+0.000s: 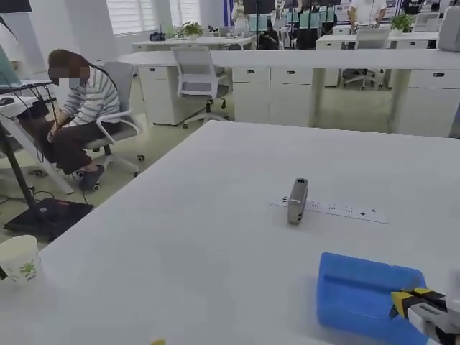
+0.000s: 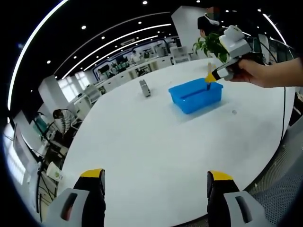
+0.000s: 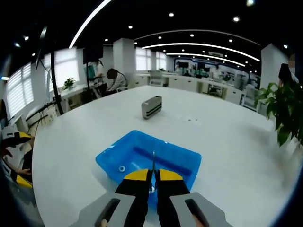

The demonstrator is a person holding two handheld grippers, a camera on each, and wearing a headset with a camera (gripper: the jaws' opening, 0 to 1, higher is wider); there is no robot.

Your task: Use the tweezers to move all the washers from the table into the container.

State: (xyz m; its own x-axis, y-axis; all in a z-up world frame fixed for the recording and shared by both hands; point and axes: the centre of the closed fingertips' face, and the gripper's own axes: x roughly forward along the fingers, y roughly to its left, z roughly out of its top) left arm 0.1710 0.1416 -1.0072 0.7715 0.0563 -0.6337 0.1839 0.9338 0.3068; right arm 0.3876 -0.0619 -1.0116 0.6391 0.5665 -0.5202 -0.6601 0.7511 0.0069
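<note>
Right hand-held gripper (image 3: 152, 177): jaws clamped on tweezers (image 3: 153, 161), over blue container (image 3: 182, 158) holding one washer (image 3: 122, 168). Left hand-held gripper (image 2: 155, 182): jaws wide, empty.

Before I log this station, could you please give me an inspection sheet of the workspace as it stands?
Surface: white table, mostly bare.
Job's things: blue container with one washer inside; tweezers poised over it; a row of small dark items by the grey device, too small to identify.
Clutter: grey device; paper cup near the table's left edge.
Grippers: left gripper open, holding nothing; right gripper shut on the tweezers, above the container.
Cables: nothing seen on the table.
Surroundings: seated person, office chair, rows of desks, potted plant.
</note>
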